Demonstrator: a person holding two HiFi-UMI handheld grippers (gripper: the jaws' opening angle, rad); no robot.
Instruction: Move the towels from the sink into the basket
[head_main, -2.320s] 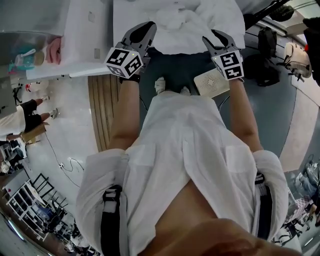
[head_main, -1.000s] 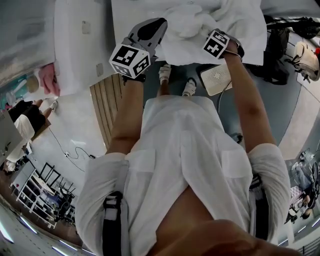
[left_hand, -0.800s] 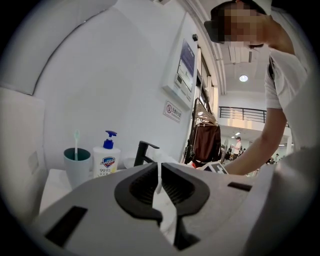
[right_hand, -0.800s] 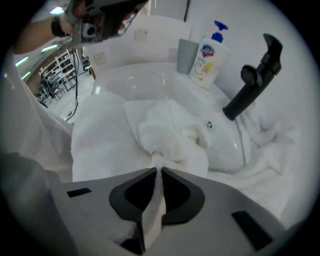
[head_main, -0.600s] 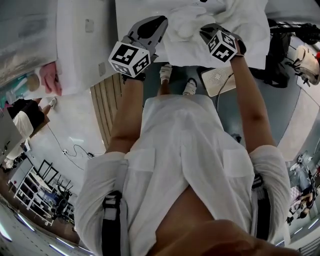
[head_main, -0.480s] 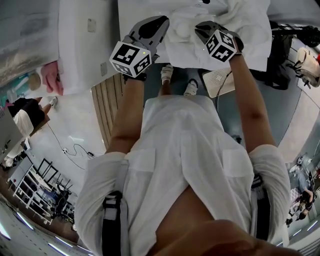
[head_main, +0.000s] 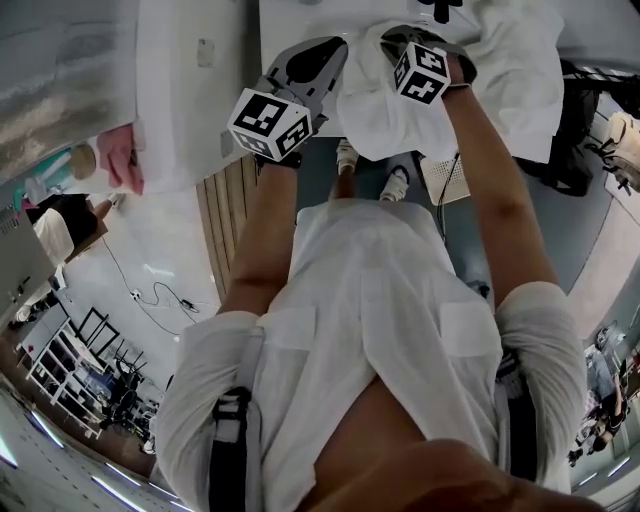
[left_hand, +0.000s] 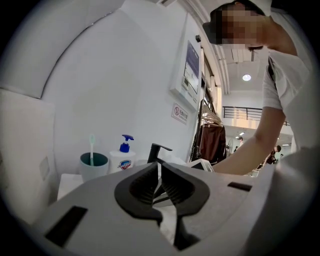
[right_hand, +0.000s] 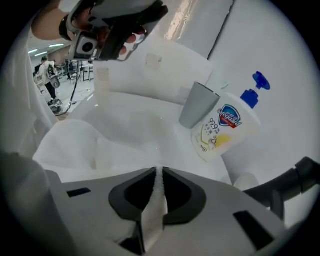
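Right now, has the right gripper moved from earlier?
Yes. The right gripper has left the white floor box and gone up the picture over the towel; its jaws just closed on it.

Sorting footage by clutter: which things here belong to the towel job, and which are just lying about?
Job: towel, pinched by left hand-held gripper and by right hand-held gripper, whose jaws have just been closing on it.
Lying about: soap bottle, cup, toothbrush, tap.
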